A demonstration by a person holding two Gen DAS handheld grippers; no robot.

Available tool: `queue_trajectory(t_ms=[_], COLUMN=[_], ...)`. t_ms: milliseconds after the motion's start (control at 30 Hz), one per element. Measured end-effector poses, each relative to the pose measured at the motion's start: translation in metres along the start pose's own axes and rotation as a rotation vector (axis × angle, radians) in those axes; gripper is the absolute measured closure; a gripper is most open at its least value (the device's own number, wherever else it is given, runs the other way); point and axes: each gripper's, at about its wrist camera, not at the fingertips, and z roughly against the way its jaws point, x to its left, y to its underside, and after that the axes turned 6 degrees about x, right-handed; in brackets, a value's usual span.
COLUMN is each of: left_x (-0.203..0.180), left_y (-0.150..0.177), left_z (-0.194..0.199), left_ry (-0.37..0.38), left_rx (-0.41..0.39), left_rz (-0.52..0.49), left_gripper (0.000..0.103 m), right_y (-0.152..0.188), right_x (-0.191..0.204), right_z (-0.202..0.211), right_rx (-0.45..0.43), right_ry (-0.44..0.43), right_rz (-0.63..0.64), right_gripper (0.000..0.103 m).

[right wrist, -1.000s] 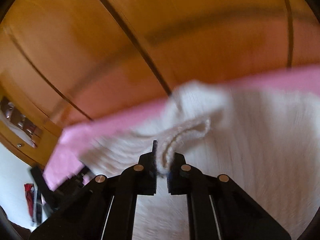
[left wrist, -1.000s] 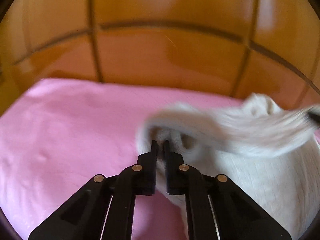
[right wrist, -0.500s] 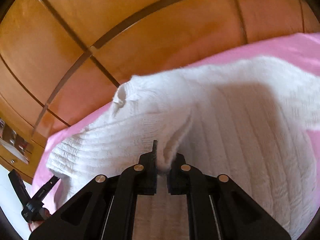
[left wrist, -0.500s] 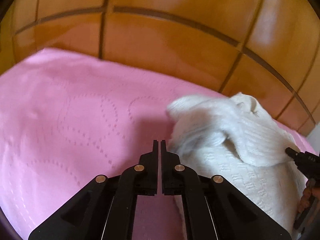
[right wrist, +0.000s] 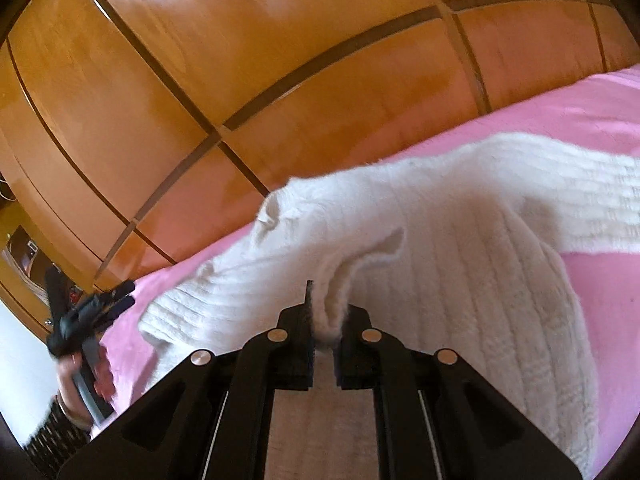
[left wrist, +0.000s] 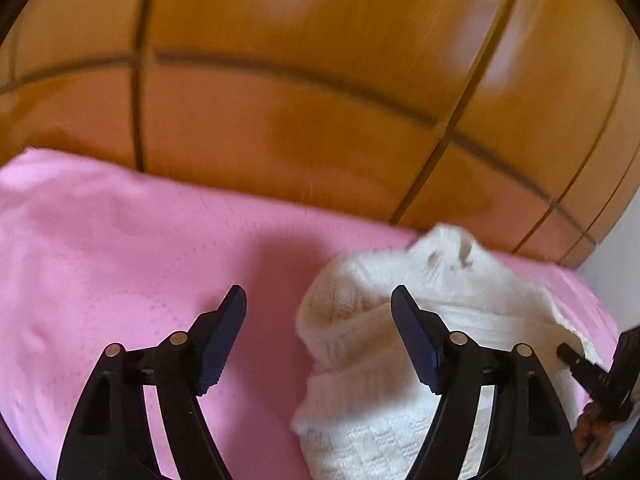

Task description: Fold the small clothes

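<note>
A white knitted sweater [left wrist: 380,360] lies bunched on a pink bedspread [left wrist: 120,260]. My left gripper [left wrist: 318,300] is open and empty above the bedspread, its right finger over the sweater's left edge. In the right wrist view my right gripper [right wrist: 326,312] is shut on a fold of the sweater [right wrist: 440,260] and holds that fold a little above the rest. The left gripper [right wrist: 92,312] shows at the far left of that view, and the right gripper's tip [left wrist: 576,360] shows at the right edge of the left wrist view.
A glossy wooden panelled headboard [left wrist: 320,120] rises right behind the bed, also in the right wrist view [right wrist: 240,80]. The pink bedspread [right wrist: 560,120] stretches to the right. A white wall [left wrist: 624,240] stands at the far right.
My left gripper let go of the sweater, shifted left, then opened wide. My right gripper kept its hold on the fold and the sweater settled onto the bedspread.
</note>
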Motion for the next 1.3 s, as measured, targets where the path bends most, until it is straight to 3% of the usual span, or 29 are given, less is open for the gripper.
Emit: queue_trajectory(t_ms=[133, 200, 267, 300, 333, 533, 633, 667, 733, 800, 867, 933, 1033, 1100, 1133, 1167, 1267, 1300], left_x=[0.004, 0.009, 0.010, 0.012, 0.011, 0.013, 0.030, 0.039, 0.049, 0.063, 0.074, 0.076, 0.063, 0.054, 0.054, 0.051, 0.049, 0.045], left_y=[-0.022, -0.027, -0.026, -0.025, -0.024, -0.053, -0.072, -0.080, -0.088, -0.088, -0.074, -0.056, -0.015, 0.006, 0.011, 0.019, 0.031, 0.032], left_z=[-0.041, -0.063, -0.078, -0.085, -0.088, -0.071, -0.067, -0.068, -0.068, -0.072, -0.070, -0.070, -0.059, -0.052, -0.050, -0.048, -0.054, -0.055], left_ry=[0.039, 0.005, -0.016, -0.009, 0.000, -0.121, -0.118, -0.148, -0.203, -0.183, -0.074, 0.013, 0.122, 0.167, 0.174, 0.181, 0.261, 0.266], left_rx=[0.210, 0.302, 0.366, 0.406, 0.420, 0.329, 0.293, 0.266, 0.198, 0.171, 0.147, 0.173, 0.180, 0.184, 0.183, 0.158, 0.167, 0.163], left_rz=[0.072, 0.119, 0.142, 0.147, 0.151, 0.127, 0.197, 0.224, 0.232, 0.262, 0.322, 0.333, 0.257, 0.235, 0.229, 0.233, 0.271, 0.275], left_gripper=[0.044, 0.046, 0.064, 0.083, 0.094, 0.098, 0.100, 0.103, 0.103, 0.103, 0.103, 0.103, 0.099, 0.059, 0.025, 0.020, 0.024, 0.050], right_y=[0.007, 0.008, 0.008, 0.008, 0.008, 0.004, -0.003, -0.006, -0.010, -0.015, -0.016, -0.013, -0.011, -0.012, -0.012, -0.013, -0.017, -0.020], right_x=[-0.010, -0.009, -0.007, -0.006, -0.006, 0.004, 0.012, 0.017, 0.019, 0.013, 0.002, -0.010, -0.018, -0.016, -0.014, -0.011, -0.001, 0.004], right_z=[-0.003, -0.004, -0.004, -0.004, -0.004, 0.000, -0.002, -0.008, -0.017, -0.030, -0.037, -0.039, -0.039, -0.040, -0.040, -0.042, -0.046, -0.048], right_rx=[0.007, 0.004, -0.001, -0.003, -0.005, -0.041, -0.061, -0.060, -0.049, -0.020, 0.011, 0.020, 0.020, 0.025, 0.030, 0.039, 0.065, 0.071], right_ry=[-0.015, -0.018, -0.024, -0.026, -0.026, -0.015, -0.017, 0.004, 0.042, 0.087, 0.092, 0.061, 0.032, 0.035, 0.039, 0.045, 0.073, 0.084], right_rz=[-0.035, -0.027, -0.015, -0.011, -0.008, 0.003, 0.002, 0.014, 0.020, 0.003, -0.033, -0.076, -0.107, -0.098, -0.090, -0.077, -0.035, -0.018], right_gripper=[0.097, 0.097, 0.097, 0.097, 0.097, 0.097, 0.097, 0.097, 0.097, 0.097, 0.097, 0.097, 0.097, 0.097, 0.097, 0.097, 0.097, 0.097])
